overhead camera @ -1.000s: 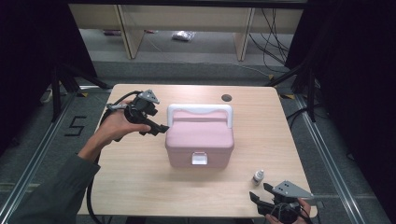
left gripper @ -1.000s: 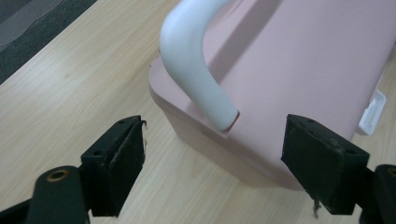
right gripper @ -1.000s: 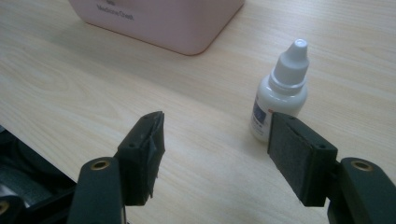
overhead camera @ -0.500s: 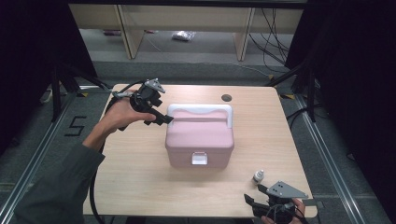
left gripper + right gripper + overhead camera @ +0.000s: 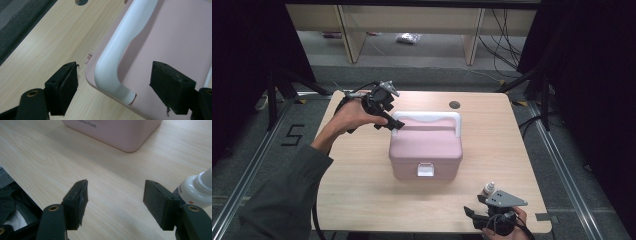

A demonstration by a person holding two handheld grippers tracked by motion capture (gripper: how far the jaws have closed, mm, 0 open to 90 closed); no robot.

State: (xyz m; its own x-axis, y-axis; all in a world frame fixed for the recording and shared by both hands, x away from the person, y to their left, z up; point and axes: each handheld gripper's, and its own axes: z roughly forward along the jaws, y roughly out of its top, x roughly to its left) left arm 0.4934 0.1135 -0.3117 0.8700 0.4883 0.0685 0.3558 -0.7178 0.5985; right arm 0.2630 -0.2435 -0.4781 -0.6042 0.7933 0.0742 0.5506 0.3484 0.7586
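The left gripper (image 5: 393,125) has moved up to the rear left corner of the pink plastic box with a white handle (image 5: 426,145) at mid-table, jaws apart astride the handle's end (image 5: 110,82), likely about to grasp. Right of the box's front, the right gripper (image 5: 475,216) hangs open beside a small white bottle (image 5: 488,189).

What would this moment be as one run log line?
left gripper: open, over handle end of pink box | right gripper: open, empty, low over table beside small white bottle | box latch: shut
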